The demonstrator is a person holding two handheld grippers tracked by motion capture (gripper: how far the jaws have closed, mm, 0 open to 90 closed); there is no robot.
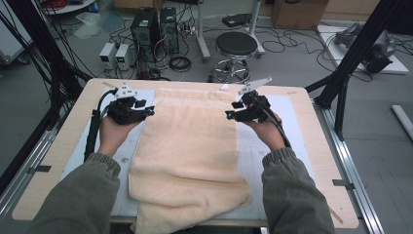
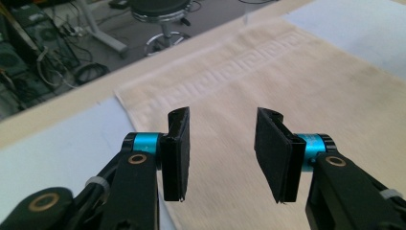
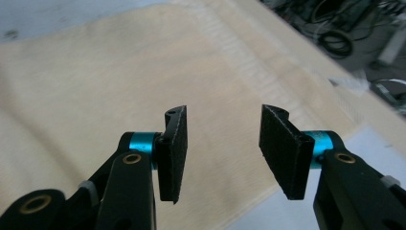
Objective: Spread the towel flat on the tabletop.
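One cream towel [image 1: 187, 146] lies flat down the middle of the worktop [image 1: 58, 146], on top of a pale mat [image 1: 297, 122]. Its far edge, with the woven pattern, sits near the back of the worktop. Its near end is bunched and folded over, and a bit hangs off the front edge.

Your left gripper [image 1: 148, 111] hangs just over the far left corner of the towel. Its fingers [image 2: 177, 148] stand partly apart, with nothing between them. They do not touch the cloth. Your right gripper [image 1: 229, 115] hangs over the far right side, and its fingers [image 3: 173, 151] are partly apart and empty too.

It looks like you are laying out or folding the towel, and both far corners now rest on the mat. To do this step well, check that the far edge lies straight and the two corners line up. If one corner is crooked, come down on it, pinch only the top layer right at the edge, and pull gently sideways. Move both hands together so the cloth stays smooth.

Next, I think the messy near end needs your care. Grab it at its two corners, not in the middle, or it may bunch up more.
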